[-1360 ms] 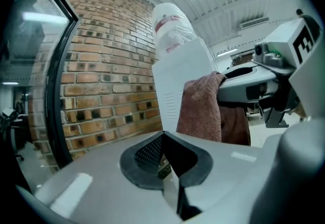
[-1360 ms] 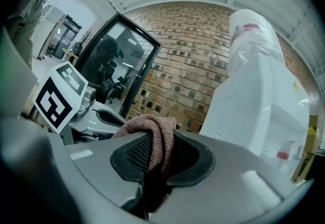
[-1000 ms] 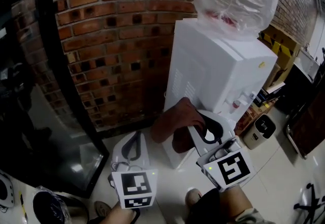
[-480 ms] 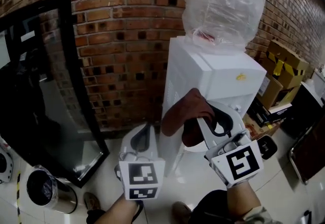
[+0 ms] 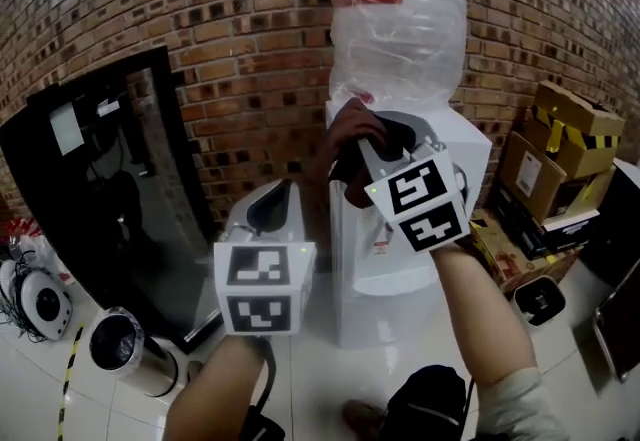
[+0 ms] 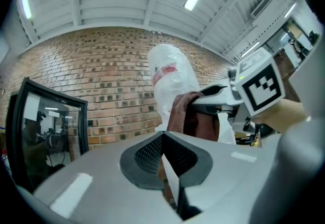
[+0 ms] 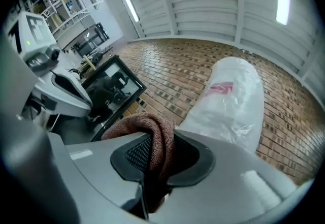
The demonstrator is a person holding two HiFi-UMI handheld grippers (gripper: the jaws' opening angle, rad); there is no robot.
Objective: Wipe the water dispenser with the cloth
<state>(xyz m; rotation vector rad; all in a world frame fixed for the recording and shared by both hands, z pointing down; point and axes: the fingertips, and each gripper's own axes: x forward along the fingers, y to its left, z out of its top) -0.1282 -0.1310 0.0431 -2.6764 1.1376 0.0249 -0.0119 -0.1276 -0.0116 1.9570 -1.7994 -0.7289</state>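
The white water dispenser (image 5: pixel 400 239) stands against the brick wall, with a plastic-wrapped bottle (image 5: pixel 398 19) on top. My right gripper (image 5: pixel 368 136) is shut on a brown cloth (image 5: pixel 347 141), held level with the dispenser's top edge at the foot of the bottle. In the right gripper view the cloth (image 7: pixel 158 139) bulges out between the jaws of the right gripper (image 7: pixel 152 141), with the bottle (image 7: pixel 231 101) ahead. My left gripper (image 5: pixel 281 193) hangs left of the dispenser, shut and empty. In the left gripper view the left gripper (image 6: pixel 163 141) points toward the cloth (image 6: pixel 187 116).
A black-framed glass panel (image 5: pixel 110 179) leans on the brick wall at the left. A steel bin (image 5: pixel 122 347) stands on the white floor below it. Cardboard boxes (image 5: pixel 555 134) are stacked right of the dispenser. A small dark bin (image 5: pixel 540 299) sits on the floor at the right.
Both grippers have risen. The right one carried the cloth from the dispenser's front panel up to its top edge by the bottle. The left one rose beside the dispenser.
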